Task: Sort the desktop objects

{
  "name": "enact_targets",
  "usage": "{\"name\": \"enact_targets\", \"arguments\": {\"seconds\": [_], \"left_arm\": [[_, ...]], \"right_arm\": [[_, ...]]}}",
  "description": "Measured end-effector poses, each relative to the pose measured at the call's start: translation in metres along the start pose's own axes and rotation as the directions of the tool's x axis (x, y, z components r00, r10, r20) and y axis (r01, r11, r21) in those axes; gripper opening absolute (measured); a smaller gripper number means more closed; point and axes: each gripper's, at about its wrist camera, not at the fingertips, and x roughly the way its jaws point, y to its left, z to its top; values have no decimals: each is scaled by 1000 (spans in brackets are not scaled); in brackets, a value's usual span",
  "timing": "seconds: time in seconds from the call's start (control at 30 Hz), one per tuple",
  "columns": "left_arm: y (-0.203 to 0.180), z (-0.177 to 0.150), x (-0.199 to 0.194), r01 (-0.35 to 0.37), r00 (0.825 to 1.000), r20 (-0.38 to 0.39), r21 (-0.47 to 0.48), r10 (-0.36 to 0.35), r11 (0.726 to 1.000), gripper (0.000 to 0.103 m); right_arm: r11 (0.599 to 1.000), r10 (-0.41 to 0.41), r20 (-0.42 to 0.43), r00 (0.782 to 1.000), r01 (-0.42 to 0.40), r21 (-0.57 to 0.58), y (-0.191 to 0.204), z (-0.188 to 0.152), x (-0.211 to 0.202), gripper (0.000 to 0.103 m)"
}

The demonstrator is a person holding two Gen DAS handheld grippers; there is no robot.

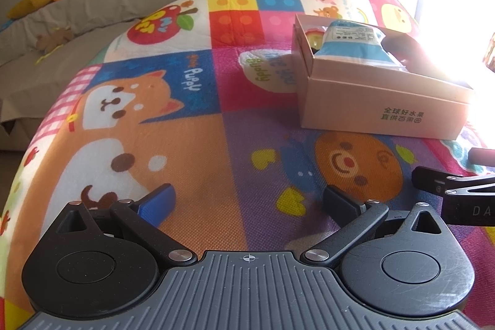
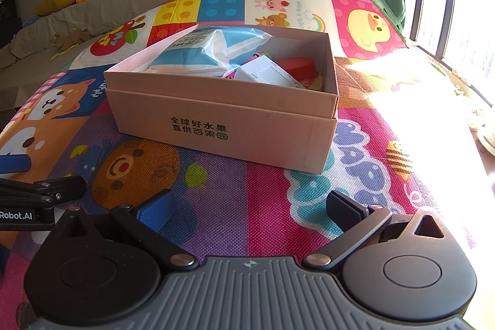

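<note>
We rest both grippers, left (image 1: 247, 203) and right (image 2: 249, 211), spread wide and empty before the box (image 2: 222, 126), its contents (pack (image 2: 198, 51) included) already gathered inside.

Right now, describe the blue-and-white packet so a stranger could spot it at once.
Start at the pink cardboard box with green Chinese print, standing on the colourful cartoon mat. Look inside, at its left end. The blue-and-white packet lies there, soft and crinkly in clear plastic, the largest item in the box, unlike the small white carton and red round thing beside it.
</note>
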Motion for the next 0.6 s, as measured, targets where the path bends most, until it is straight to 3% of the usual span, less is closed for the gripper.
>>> {"name": "enact_targets", "arguments": {"seconds": [0.6], "left_arm": [[0,-3,-1,-2,1000,15,-5,2,1000,103]], "right_arm": [[1000,0,0,1000,0,0,0,0,0,103]]}}
